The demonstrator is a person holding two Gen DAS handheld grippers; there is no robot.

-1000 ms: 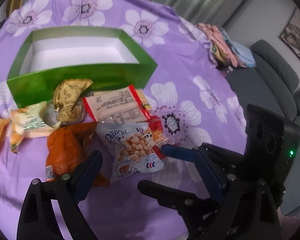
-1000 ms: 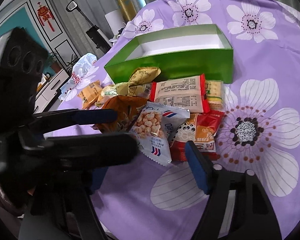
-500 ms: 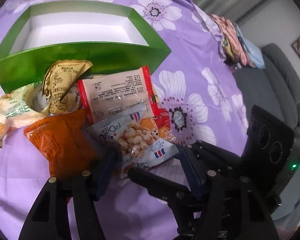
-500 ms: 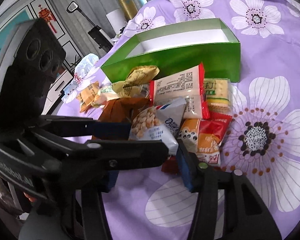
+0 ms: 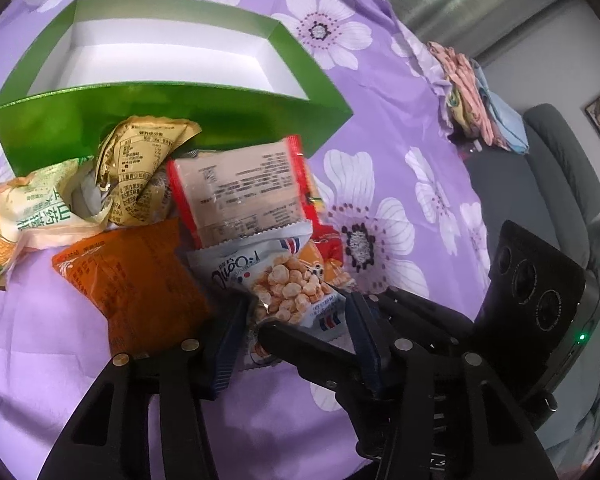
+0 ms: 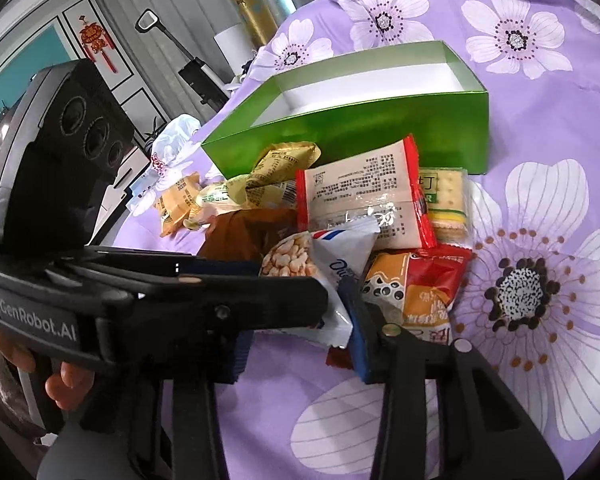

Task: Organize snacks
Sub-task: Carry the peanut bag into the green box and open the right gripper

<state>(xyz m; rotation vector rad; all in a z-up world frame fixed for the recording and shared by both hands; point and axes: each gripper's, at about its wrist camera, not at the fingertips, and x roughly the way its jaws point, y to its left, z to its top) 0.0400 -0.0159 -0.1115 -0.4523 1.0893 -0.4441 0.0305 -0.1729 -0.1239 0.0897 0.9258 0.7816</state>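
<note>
gripping white puffed-snack packet [image 5: 284,280], label perhaps "oian"; left gripper [image 5: 296,320].

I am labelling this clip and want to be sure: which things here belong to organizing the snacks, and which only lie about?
Job: green box; white puff packet; orange packet; red-edged packet; yellow packet; cracker packet.
Lying about: folded cloths; grey sofa; white plastic bag.

Grey sofa [image 5: 556,184], folded clothes [image 5: 468,92]
</note>
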